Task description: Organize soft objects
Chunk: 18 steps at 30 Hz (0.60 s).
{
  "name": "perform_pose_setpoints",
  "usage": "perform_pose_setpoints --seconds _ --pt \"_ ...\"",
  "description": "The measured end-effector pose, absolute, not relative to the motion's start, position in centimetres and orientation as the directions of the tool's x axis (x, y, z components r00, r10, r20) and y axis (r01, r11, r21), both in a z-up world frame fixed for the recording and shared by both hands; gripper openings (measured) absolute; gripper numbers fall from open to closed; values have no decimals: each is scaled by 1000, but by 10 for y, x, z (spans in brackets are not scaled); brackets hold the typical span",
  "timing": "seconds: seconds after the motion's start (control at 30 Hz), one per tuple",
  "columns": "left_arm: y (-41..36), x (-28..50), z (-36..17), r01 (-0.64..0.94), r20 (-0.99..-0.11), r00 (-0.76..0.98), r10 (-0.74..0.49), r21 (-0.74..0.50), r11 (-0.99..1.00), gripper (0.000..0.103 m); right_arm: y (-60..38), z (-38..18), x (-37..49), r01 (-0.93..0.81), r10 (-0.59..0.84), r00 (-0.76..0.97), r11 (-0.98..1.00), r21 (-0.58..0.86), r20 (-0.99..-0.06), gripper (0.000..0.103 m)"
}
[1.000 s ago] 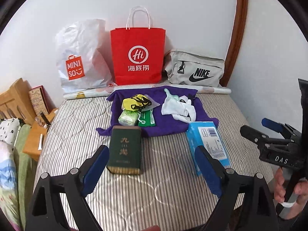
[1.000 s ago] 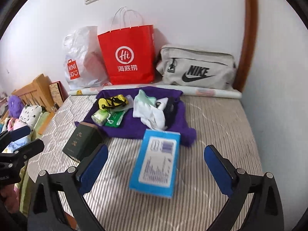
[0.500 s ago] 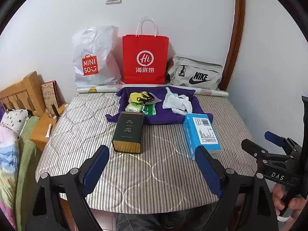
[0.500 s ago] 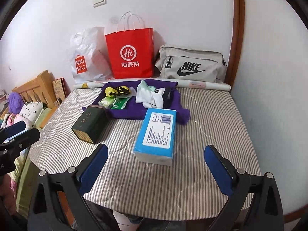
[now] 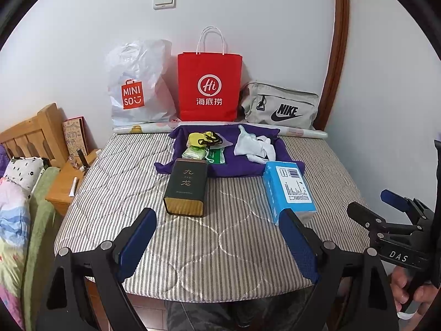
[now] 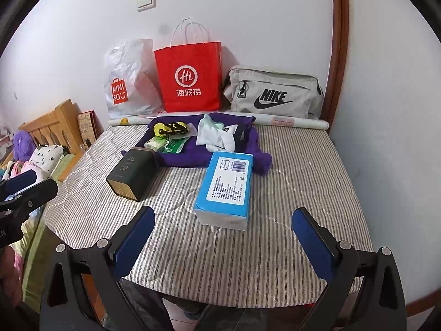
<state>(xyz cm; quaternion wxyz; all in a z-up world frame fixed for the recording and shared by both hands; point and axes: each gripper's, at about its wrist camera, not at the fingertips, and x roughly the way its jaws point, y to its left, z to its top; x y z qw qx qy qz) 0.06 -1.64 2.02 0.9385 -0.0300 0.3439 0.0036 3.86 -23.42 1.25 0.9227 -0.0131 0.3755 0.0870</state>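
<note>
The left claw (image 5: pixel 217 237) is seen with both blue pads spread wide and nothing between them, held above the near edge of a striped surface (image 5: pixel 115 193); a dark green tin (image 5: pixel 187 190) is laid on its side at the middle; a blue tissue pack (image 5: pixel 289 191) is laid to its right, just beyond the right pad; behind both, a purple cloth (image 5: pixel 234 169) is spread, on which a yellow item (image 5: pixel 199 139), green packets (image 5: pixel 204 155) and white socks (image 5: pixel 255 149) are gathered; the right claw (image 5: pixel 366 207) is seen at the far right edge, gripped by a hand (image 5: pixel 410 293).
</note>
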Motion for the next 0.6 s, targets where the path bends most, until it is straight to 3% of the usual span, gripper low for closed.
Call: perform_pose_setpoints --seconds 0.6 --pt "-20 -4 18 -23 -646 763 -16 -52 998 90 -236 18 30 -169 148 711 985 37 -688 99"
